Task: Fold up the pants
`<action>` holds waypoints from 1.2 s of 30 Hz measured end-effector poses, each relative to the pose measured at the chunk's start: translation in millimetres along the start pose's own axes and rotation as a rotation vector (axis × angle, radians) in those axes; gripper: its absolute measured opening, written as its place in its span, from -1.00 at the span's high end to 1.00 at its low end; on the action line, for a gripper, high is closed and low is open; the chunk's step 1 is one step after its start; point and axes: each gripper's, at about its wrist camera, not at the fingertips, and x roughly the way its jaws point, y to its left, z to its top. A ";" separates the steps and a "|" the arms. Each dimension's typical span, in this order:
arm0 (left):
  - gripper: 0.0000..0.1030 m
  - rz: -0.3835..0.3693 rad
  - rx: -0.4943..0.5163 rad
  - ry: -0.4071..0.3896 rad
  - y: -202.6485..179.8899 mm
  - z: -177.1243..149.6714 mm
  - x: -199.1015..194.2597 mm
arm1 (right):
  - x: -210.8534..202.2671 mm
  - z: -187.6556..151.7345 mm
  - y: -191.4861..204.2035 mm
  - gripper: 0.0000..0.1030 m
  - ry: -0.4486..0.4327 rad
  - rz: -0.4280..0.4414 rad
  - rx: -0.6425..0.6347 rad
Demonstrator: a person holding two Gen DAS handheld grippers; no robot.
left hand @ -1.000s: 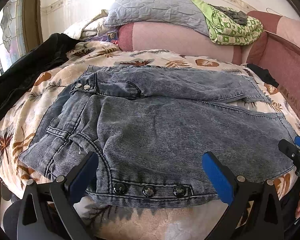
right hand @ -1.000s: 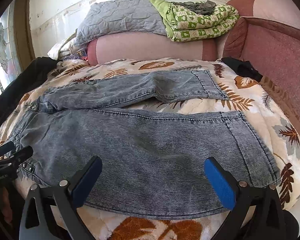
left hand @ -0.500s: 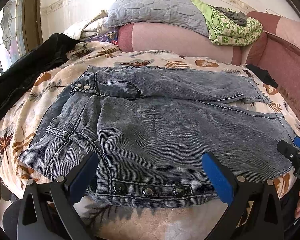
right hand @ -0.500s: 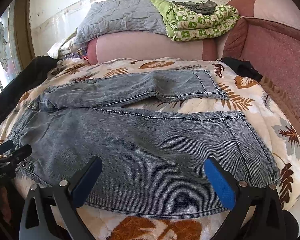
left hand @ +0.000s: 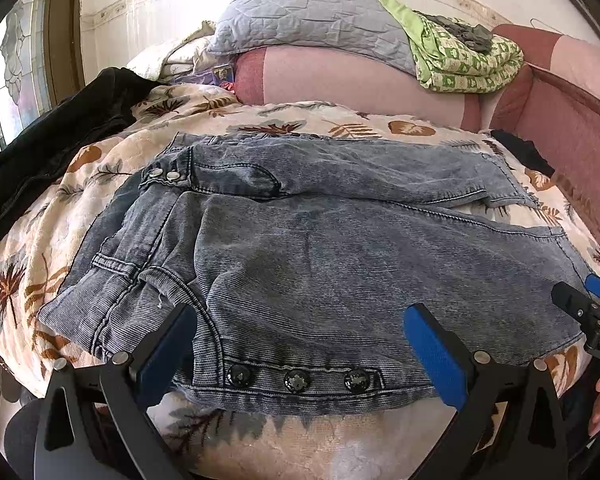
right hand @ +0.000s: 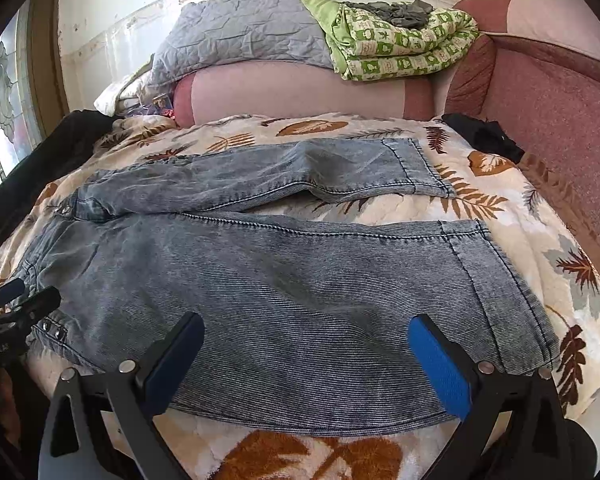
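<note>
Pants (left hand: pixel 320 256) were the whole job here, grey washed denim spread flat on the bed (left hand: pixel 380 128), waist to the left, both legs running off to the right. Left hand-held gripper (left hand: pixel 300 344) hung over the near waistband, jaws wide apart and holding nothing, straddling the row of three dark buttons (left hand: pixel 296 380). Right hand-held gripper (right hand: pixel 306 360) was just as wide and empty, hovering over the near leg, short of its hem (right hand: pixel 500 292). Far leg (right hand: pixel 284 176) lay apart from the near one, leaf-print blanket (right hand: pixel 380 208) showing between them. So I'd say no fold was made yet, this was the lining-up step. Next move probably called for pinching the near edge at waist and hem together, then carrying it over onto the far leg evenly so the denim didn't bunch.
</note>
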 end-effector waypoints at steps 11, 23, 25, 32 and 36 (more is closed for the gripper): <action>-1.00 -0.003 -0.002 -0.006 0.2 -0.4 -2.8 | 0.2 0.2 -6.5 -1.00 0.019 0.021 0.038; -1.00 -0.042 -0.162 0.044 31.9 2.6 4.1 | -12.4 -19.4 -142.7 -1.00 0.127 0.225 0.594; -1.00 -0.052 -0.222 0.061 41.2 2.2 8.8 | -13.1 -27.2 -165.5 -1.00 0.154 0.227 0.661; -1.00 -0.048 -0.232 0.067 38.1 3.9 16.2 | 0.0 -30.2 -203.6 -1.00 0.182 0.300 0.805; -1.00 -0.046 -0.219 0.061 37.5 4.8 15.7 | 12.6 -31.3 -216.2 -0.89 0.195 0.276 0.872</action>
